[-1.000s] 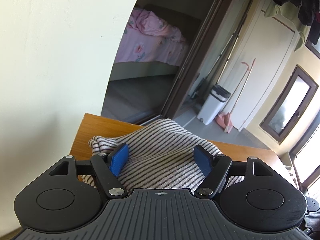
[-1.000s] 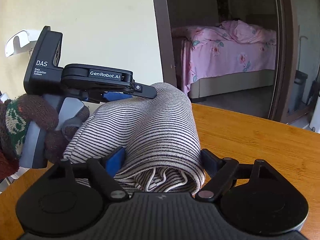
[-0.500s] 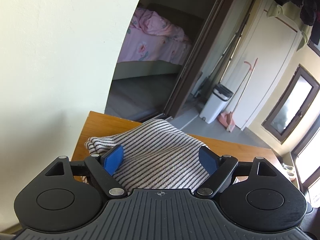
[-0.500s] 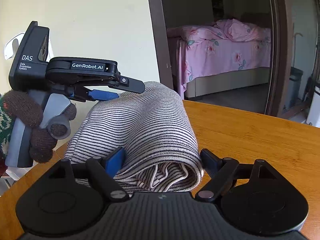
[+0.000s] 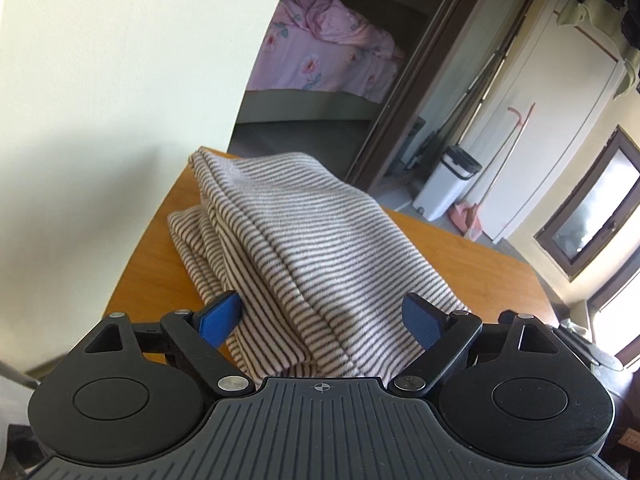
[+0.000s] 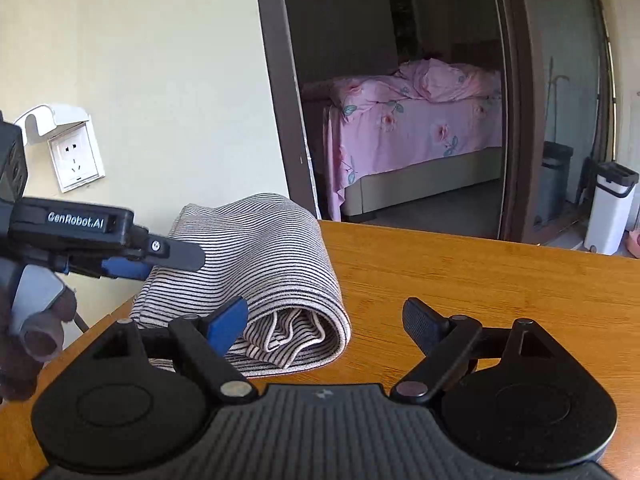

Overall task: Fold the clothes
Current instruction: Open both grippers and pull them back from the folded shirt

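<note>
Folded striped garment (image 6: pixel 256 264) lying on the tabletop (image 6: pixel 480 280) near its wall-side edge. Left hand-held gripper (image 5: pixel 320 320) opening wide, garment's end between the pads, neither pad pressing. Right hand-held gripper (image 6: pixel 324 322) also opening wide, at the garment's rolled end, gripping nothing.

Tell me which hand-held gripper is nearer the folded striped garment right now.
Left. The left hand-held gripper, jaws opening, straddles the striped garment's near end, pads not pressing. The right hand-held gripper sits at its other end, offset over the table, jaws opening.
</note>
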The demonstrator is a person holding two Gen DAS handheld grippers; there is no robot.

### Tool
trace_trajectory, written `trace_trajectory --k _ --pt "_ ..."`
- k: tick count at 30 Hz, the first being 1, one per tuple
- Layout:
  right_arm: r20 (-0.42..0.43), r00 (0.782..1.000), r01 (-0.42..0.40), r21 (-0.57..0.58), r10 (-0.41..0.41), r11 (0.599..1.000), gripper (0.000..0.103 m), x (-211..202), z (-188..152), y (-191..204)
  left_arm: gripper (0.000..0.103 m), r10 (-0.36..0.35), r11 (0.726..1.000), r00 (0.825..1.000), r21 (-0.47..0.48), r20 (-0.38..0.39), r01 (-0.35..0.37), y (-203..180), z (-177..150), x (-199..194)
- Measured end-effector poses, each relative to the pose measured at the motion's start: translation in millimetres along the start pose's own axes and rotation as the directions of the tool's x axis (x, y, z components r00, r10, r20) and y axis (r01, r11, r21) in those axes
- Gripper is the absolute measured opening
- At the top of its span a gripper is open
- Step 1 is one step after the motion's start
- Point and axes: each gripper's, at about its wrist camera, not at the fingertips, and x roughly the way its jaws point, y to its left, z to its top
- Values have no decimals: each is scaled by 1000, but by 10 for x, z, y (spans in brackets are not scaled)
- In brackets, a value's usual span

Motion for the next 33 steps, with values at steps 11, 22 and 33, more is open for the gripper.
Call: trace_trajectory --k 11,22,33 --pt "-22 999 25 27 -24 999 89 -264 -173 -218 88 75 996 997 42 26 -76 100 -42 223" --pt "-171 985 42 13 -40 999 103 -56 -274 -323 103 290 957 945 -38 150 -287 -488 -949 -473" --pt "-224 965 119 -86 -135 989 103 -14 -284 -301 103 362 929 928 40 90 -367 -657 -1060 -186"
